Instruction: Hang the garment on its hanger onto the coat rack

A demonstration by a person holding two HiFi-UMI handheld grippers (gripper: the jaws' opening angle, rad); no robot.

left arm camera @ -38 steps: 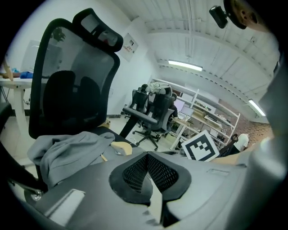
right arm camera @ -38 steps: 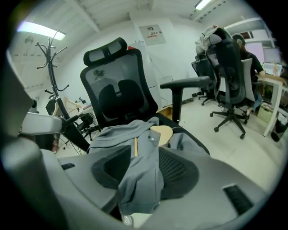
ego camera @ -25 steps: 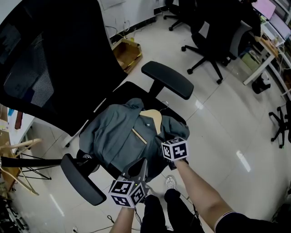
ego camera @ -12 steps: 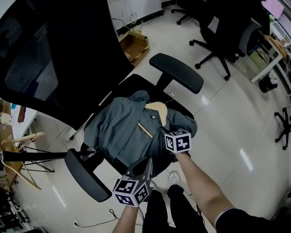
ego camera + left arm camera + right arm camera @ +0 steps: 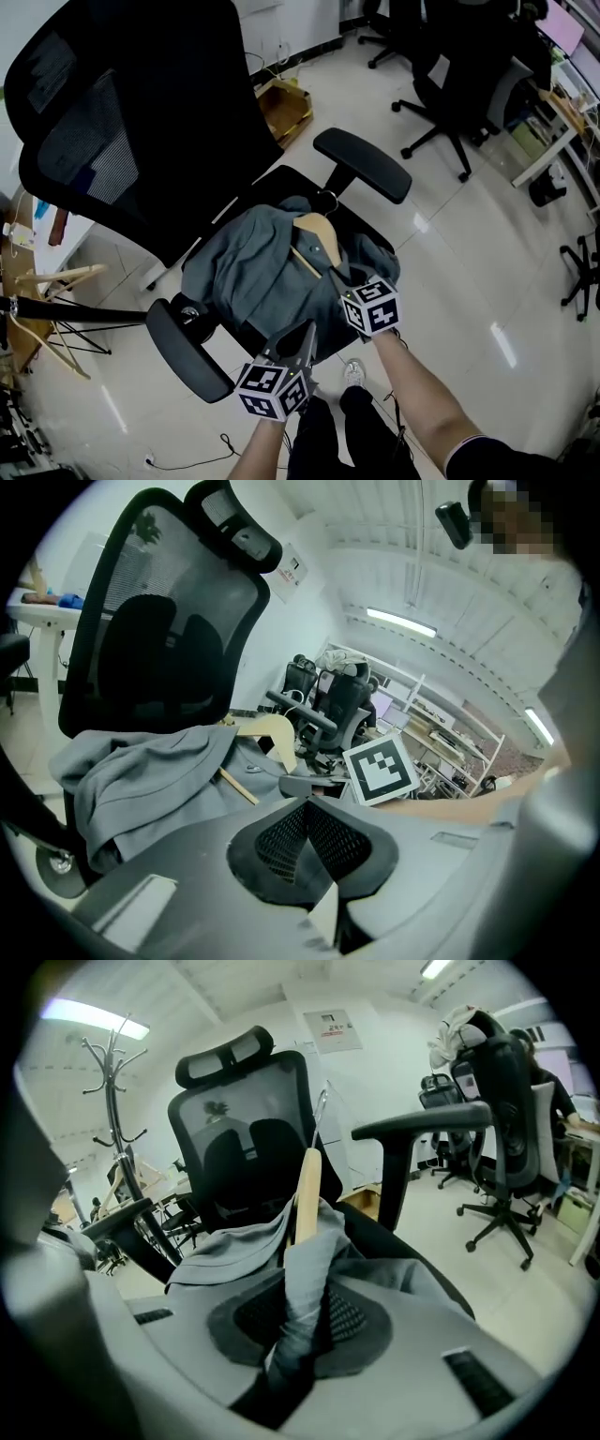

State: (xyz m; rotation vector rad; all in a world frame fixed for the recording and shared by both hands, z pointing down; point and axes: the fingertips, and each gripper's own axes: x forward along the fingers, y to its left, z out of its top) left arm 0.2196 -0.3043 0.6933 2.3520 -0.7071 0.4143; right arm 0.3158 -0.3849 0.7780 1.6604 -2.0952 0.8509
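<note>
A grey garment [image 5: 248,272] lies crumpled on the black office chair's seat [image 5: 370,236], on a wooden hanger [image 5: 314,232] whose metal hook points at the backrest. My right gripper [image 5: 336,277] reaches in from the front. Its jaws are closing on the hanger's near arm [image 5: 307,1194], which is wrapped in grey cloth [image 5: 305,1279], and the pads press on that cloth. My left gripper [image 5: 306,336] hovers at the seat's front edge, shut with nothing between its pads [image 5: 307,841]. The coat rack [image 5: 114,1091] stands behind the chair to the left.
The tall mesh backrest [image 5: 141,122] rises behind the seat, with armrests on the right [image 5: 361,164] and left [image 5: 187,352]. A cardboard box [image 5: 286,108] and more office chairs [image 5: 450,84] stand beyond. Spare wooden hangers [image 5: 42,281] hang at the far left. The person's shoe [image 5: 352,373] is just below the seat.
My right gripper has edged forward and its jaws have come together around the hanger's cloth-covered arm. The garment stays on the seat and the left gripper holds its place.
</note>
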